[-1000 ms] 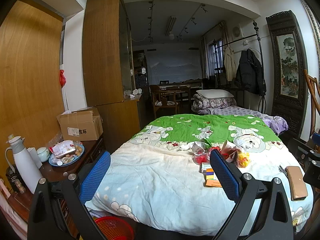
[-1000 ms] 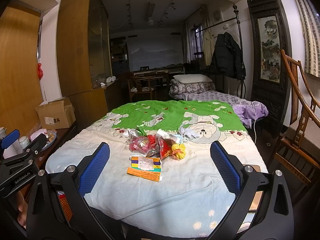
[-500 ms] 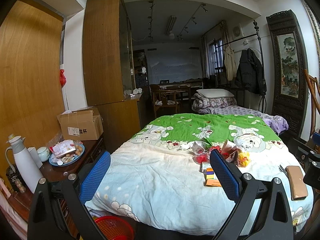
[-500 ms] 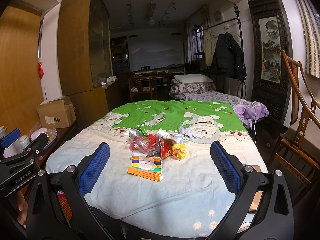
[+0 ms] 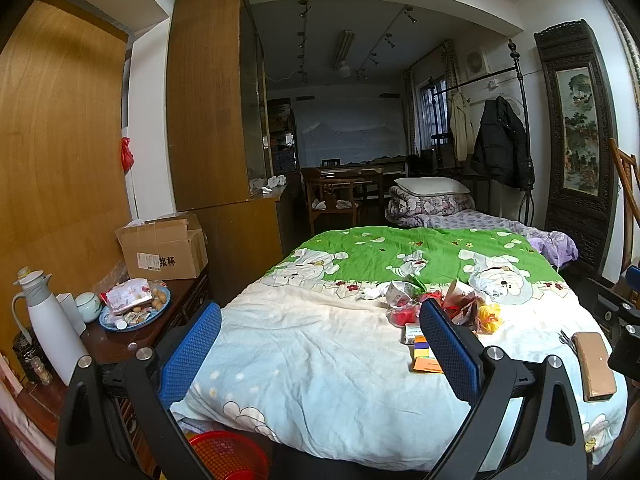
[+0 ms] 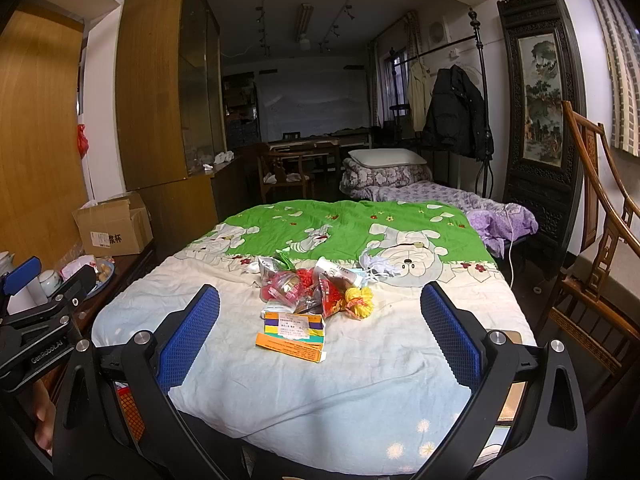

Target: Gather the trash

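Trash [image 6: 316,296] lies heaped mid-frame on the bed [image 6: 360,380], ahead of the right gripper [image 6: 320,336], centred between its spread, empty jaws. Left gripper [image 5: 320,344], likewise spread and empty, sees it off-axis at right; right is nearer.

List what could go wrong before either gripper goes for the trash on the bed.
1. The trash pile is loose wrappers heaped on a soft quilt; a pinch may catch fabric.
2. The brown wallet and scissors lie near the trash and could be swept up.
3. The red basket sits low beside the bed; dropped pieces may miss it.
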